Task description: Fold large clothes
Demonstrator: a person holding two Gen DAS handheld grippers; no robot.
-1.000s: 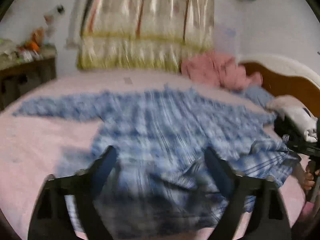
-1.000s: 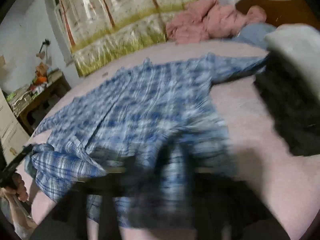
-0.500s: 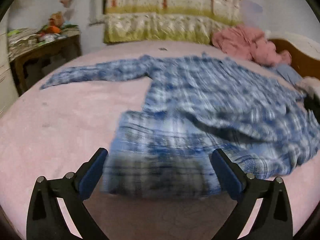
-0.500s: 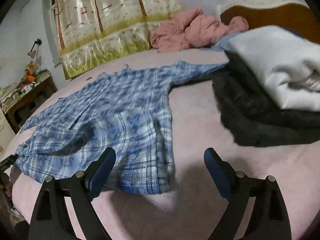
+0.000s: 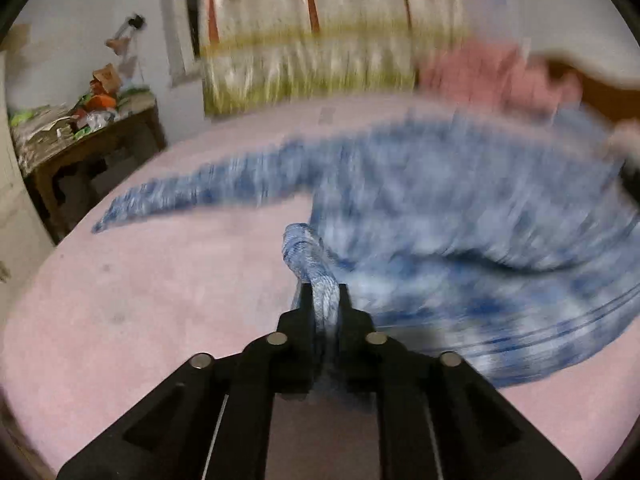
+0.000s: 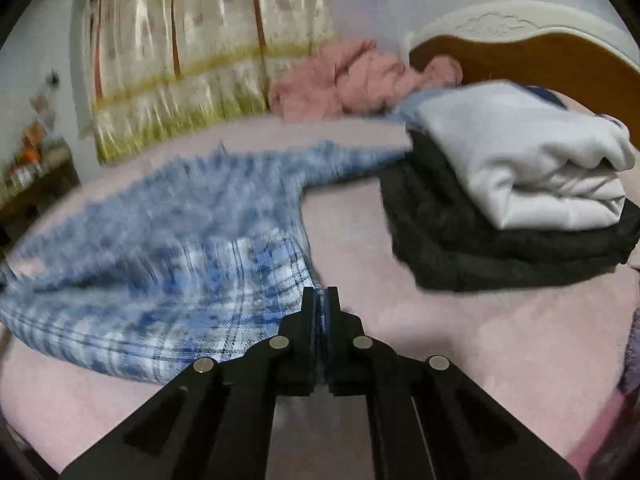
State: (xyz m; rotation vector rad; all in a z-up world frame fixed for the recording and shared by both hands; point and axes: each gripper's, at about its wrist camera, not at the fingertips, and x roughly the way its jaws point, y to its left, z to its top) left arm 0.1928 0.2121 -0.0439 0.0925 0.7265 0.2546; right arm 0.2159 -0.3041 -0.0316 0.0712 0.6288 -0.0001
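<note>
Both grippers, left (image 5: 325, 300) and right (image 6: 320, 306), jaws clamped on shirt (image 5: 460, 208) hem corners at bed (image 5: 160, 300) edge, ready to fold.

On my right, a stack of folded clothes, white piece over dark knit (image 6: 516, 216), blocks that side of the pink bedspread (image 6: 460, 344). Bare sheet lies open to my left (image 5: 152, 300), bounded by the cluttered brown wooden table (image 5: 84, 148). A crumpled pink garment (image 6: 352, 80) crowds the far end.
</note>
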